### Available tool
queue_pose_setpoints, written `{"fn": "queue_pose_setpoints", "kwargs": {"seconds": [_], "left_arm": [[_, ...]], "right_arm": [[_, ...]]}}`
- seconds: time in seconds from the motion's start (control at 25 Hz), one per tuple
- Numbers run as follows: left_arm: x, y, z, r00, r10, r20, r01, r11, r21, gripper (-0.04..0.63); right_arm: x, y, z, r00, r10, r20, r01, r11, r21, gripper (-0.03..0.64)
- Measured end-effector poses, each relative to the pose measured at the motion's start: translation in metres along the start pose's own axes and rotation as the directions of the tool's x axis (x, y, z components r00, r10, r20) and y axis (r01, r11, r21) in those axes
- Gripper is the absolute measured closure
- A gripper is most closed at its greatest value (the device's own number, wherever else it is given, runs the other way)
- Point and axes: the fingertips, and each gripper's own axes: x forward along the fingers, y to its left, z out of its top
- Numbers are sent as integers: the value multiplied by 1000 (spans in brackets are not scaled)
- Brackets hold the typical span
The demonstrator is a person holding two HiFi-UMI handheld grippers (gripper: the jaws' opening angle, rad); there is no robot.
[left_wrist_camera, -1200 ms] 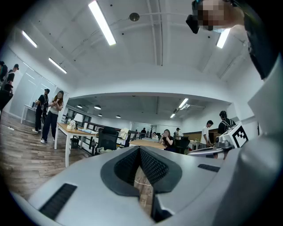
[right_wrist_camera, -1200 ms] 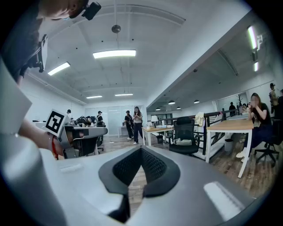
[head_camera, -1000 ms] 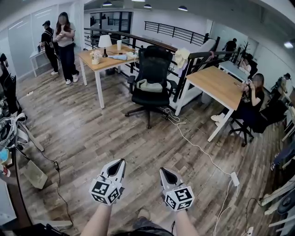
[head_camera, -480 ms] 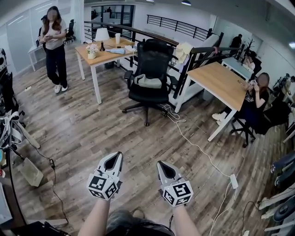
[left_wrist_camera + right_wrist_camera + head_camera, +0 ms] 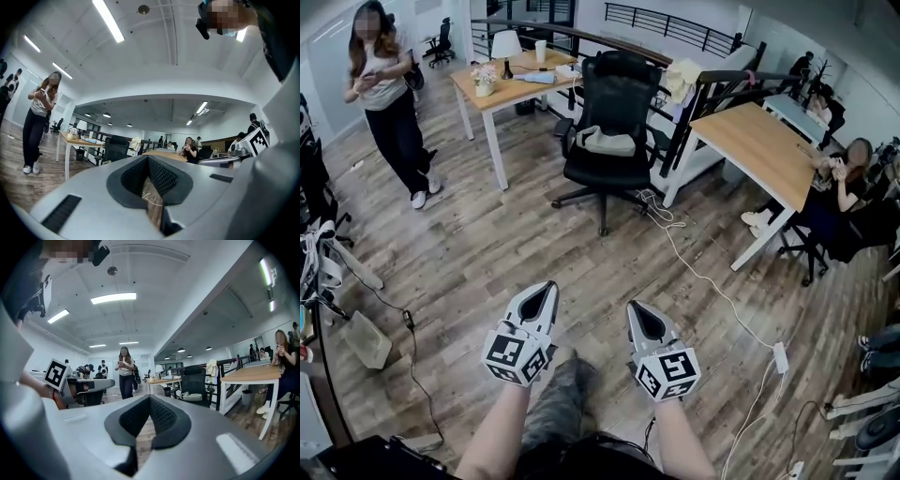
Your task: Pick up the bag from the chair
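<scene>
Two grippers [image 5: 547,289] [image 5: 633,309], two wooden desks [image 5: 517,90] [image 5: 757,147], one bag [image 5: 605,142], one lamp [image 5: 505,45], one flower vase [image 5: 483,81].

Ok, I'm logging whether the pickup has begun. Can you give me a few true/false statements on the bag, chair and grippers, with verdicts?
1. The bag lies on the seat of the chair. True.
2. The left gripper holds the bag. False: its jaws are together on nothing, well short of the chair.
3. The right gripper touches the chair. False: it is over the floor, apart from the chair, jaws together and empty.
4. A cable lies on the floor by the chair's base. True.
</scene>
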Motion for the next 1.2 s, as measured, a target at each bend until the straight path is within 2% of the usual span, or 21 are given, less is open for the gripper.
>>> {"fn": "queue_pose_setpoints", "kwargs": {"seconds": [0.4, 1.2], "left_arm": [[85, 33, 6, 998, -56, -10, 56, 998, 10, 598], [228, 139, 15, 995, -103, -11, 103, 994, -38, 598]], "right_arm": [[71, -46, 13, 999, -37, 1, 37, 999, 26, 611], [235, -109, 30, 998, -66, -10, 67, 997, 46, 609]]}}
